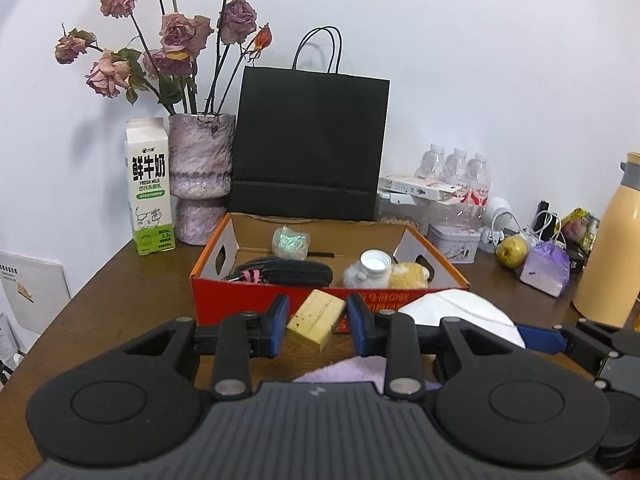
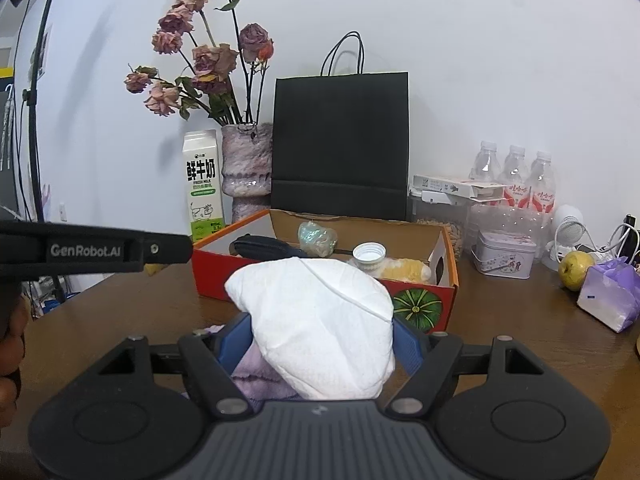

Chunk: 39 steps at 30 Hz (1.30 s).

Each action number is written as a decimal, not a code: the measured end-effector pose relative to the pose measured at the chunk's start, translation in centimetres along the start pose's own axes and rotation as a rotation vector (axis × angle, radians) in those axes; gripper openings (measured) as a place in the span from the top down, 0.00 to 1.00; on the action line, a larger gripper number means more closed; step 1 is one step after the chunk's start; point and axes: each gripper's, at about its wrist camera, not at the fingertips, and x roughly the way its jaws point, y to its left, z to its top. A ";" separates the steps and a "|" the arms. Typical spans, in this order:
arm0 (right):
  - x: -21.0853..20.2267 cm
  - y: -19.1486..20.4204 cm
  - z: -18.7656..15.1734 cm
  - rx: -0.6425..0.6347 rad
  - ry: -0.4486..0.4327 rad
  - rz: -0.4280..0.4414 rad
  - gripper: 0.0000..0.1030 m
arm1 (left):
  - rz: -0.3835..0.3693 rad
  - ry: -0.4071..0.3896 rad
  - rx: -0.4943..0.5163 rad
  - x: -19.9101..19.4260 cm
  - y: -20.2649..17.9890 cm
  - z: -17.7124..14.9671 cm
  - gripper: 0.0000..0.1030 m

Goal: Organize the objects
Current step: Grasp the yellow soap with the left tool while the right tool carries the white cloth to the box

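Observation:
An open red cardboard box (image 1: 256, 292) stands mid-table and holds a black pouch (image 1: 296, 270), a shiny wrapped item (image 1: 290, 242), a white-capped bottle (image 1: 374, 262) and a yellow plush (image 1: 410, 274). My left gripper (image 1: 318, 320) is open, its blue pads either side of a yellow block (image 1: 316, 320) lying before the box, not touching it. My right gripper (image 2: 320, 340) is shut on a white tissue pack (image 2: 320, 320), held just in front of the box (image 2: 424, 304); a purple cloth (image 2: 256, 372) lies under it. The tissue pack also shows in the left wrist view (image 1: 460, 312).
Behind the box stand a black paper bag (image 1: 308, 144), a vase of dried roses (image 1: 200, 176) and a milk carton (image 1: 150, 184). To the right are water bottles (image 2: 516, 180), a small tin (image 2: 504, 254), a pear (image 2: 574, 270), a purple packet (image 2: 610, 296) and a yellow flask (image 1: 612, 240).

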 end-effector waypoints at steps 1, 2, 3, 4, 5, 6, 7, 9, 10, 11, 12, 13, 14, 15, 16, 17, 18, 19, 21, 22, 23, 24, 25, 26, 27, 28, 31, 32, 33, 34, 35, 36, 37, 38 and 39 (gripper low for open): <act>0.2 0.0 0.1 0.000 0.000 -0.001 0.29 | -0.001 -0.003 -0.002 0.2 0.0 0.2 0.69; 0.4 0.0 0.3 -0.001 -0.001 -0.002 0.29 | -0.002 -0.005 -0.003 0.4 -0.1 0.3 0.69; 0.6 -0.1 0.4 -0.003 -0.004 -0.004 0.29 | -0.003 -0.007 -0.006 0.6 -0.1 0.4 0.69; 0.8 -0.1 0.6 -0.004 -0.008 -0.005 0.29 | -0.004 -0.009 -0.007 0.8 -0.2 0.6 0.69; 1.0 -0.1 0.8 -0.005 -0.010 -0.006 0.29 | -0.005 -0.011 -0.009 1.0 -0.2 0.8 0.69; 1.3 -0.1 1.0 -0.007 -0.011 -0.007 0.29 | -0.005 -0.013 -0.011 1.2 -0.2 0.9 0.69; 1.5 -0.2 1.1 -0.007 -0.012 -0.008 0.29 | -0.005 -0.015 -0.013 1.4 -0.1 1.1 0.69; 2.1 -0.3 1.5 -0.004 -0.017 -0.007 0.29 | -0.003 -0.014 -0.013 1.8 0.0 1.3 0.69; 2.4 -0.3 1.7 -0.002 -0.020 -0.005 0.29 | -0.001 -0.013 -0.013 2.1 0.0 1.4 0.69; 2.7 -0.3 1.9 -0.001 -0.021 -0.003 0.29 | 0.001 -0.013 -0.013 2.3 0.1 1.5 0.69; 3.0 -0.4 2.1 -0.001 -0.023 -0.002 0.29 | 0.003 -0.014 -0.014 2.6 0.2 1.6 0.69; 3.3 -0.4 2.3 0.000 -0.027 -0.001 0.29 | 0.004 -0.014 -0.015 2.9 0.2 1.8 0.69; 3.6 -0.4 2.5 -0.001 -0.029 -0.001 0.29 | 0.004 -0.015 -0.015 3.1 0.3 1.9 0.69; 3.9 -0.4 2.7 -0.002 -0.031 -0.001 0.29 | 0.005 -0.016 -0.015 3.4 0.3 2.0 0.69; 4.2 -0.5 2.8 -0.001 -0.033 0.000 0.29 | 0.007 -0.017 -0.015 3.6 0.4 2.1 0.69; 4.5 -0.6 3.0 0.000 -0.033 0.002 0.29 | 0.007 -0.017 -0.015 4.0 0.4 2.2 0.69; 4.8 -0.7 3.1 0.002 -0.033 0.005 0.29 | 0.007 -0.016 -0.014 4.2 0.4 2.3 0.69; 5.1 -0.8 3.2 0.002 -0.034 0.007 0.29 | 0.008 -0.014 -0.013 4.6 0.3 2.4 0.69; 5.5 -0.9 3.3 0.003 -0.035 0.008 0.29 | 0.008 -0.010 -0.009 5.2 0.3 2.5 0.69; 5.8 -1.0 3.4 0.004 -0.035 0.008 0.29 | 0.007 -0.008 -0.008 5.5 0.2 2.6 0.69; 6.0 -1.1 3.6 0.004 -0.035 0.007 0.29 | 0.006 -0.007 -0.006 5.8 0.3 2.7 0.69; 6.1 -1.1 3.6 0.004 -0.036 0.006 0.29 | 0.006 -0.007 -0.005 6.0 0.3 2.8 0.69; 6.3 -1.3 3.7 0.006 -0.038 0.004 0.29 | 0.005 -0.008 -0.004 6.3 0.3 2.9 0.69; 6.6 -1.5 3.8 0.009 -0.040 0.001 0.29 | 0.005 -0.010 -0.002 6.5 0.3 2.9 0.69; 6.8 -1.7 4.0 0.010 -0.042 0.000 0.29 | 0.006 -0.012 -0.001 6.8 0.3 3.1 0.69; 7.1 -1.9 4.2 0.011 -0.045 -0.002 0.29 | 0.006 -0.014 0.000 7.0 0.4 3.2 0.69; 7.9 -2.3 4.7 0.013 -0.052 -0.007 0.29 | 0.004 -0.018 0.004 7.7 0.4 3.5 0.69; 8.1 -2.4 4.8 0.013 -0.053 -0.008 0.29 | 0.004 -0.019 0.004 8.0 0.4 3.6 0.69; 8.3 -2.5 4.9 0.012 -0.054 -0.009 0.29 | 0.003 -0.020 0.005 8.2 0.5 3.7 0.69; 8.6 -2.6 5.0 0.010 -0.055 -0.010 0.29 | 0.001 -0.021 0.007 8.5 0.5 3.9 0.69; 8.7 -2.7 5.1 0.009 -0.055 -0.010 0.29 | 0.001 -0.023 0.008 8.7 0.5 4.0 0.69; 9.0 -2.7 5.2 0.006 -0.056 -0.010 0.29 | 0.001 -0.025 0.009 8.9 0.5 4.2 0.69; 9.2 -2.8 5.3 0.005 -0.057 -0.011 0.29 | 0.001 -0.027 0.009 9.2 0.6 4.3 0.69; 9.5 -2.8 5.4 0.003 -0.058 -0.011 0.29 | 0.000 -0.029 0.010 9.4 0.7 4.5 0.69; 9.7 -2.9 5.5 0.002 -0.060 -0.012 0.29 | 0.001 -0.032 0.010 9.5 0.7 4.6 0.69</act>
